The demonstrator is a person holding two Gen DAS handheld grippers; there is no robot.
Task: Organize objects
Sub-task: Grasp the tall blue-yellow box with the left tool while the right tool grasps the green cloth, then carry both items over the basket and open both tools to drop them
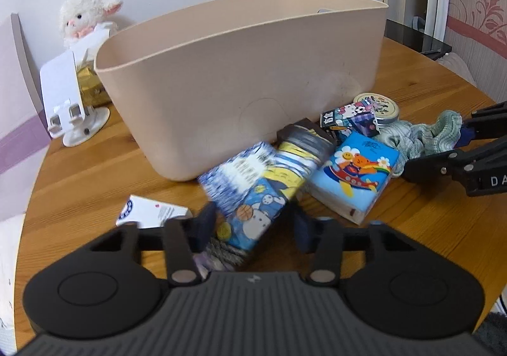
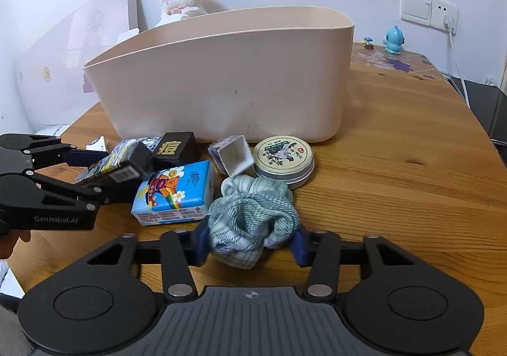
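wooden surface (image 2: 396,166) strewn with clutter before the beige bin (image 2: 221,71) — pickup stage. left gripper (image 1: 250,223), jaws pinching the blue printed pack (image 1: 253,191); right gripper (image 2: 253,245), jaws spread around the green cloth (image 2: 253,219) — next, lift both over the rim.

The bin (image 2: 221,77) was plain pale beige. The table (image 2: 396,166) was orange-brown wood with visible grain. The tissue pack (image 2: 174,194) was bright blue with a cartoon bear, a rainbow and white daisies. The cloth (image 2: 250,216) was pale grey-green with a faint weave. The tin (image 2: 283,155) had a cream lid with a green printed border. The long box (image 1: 263,188) was blue, white and yellow with a cartoon snowman. The plush lamb (image 1: 87,15) was white with pink ears.
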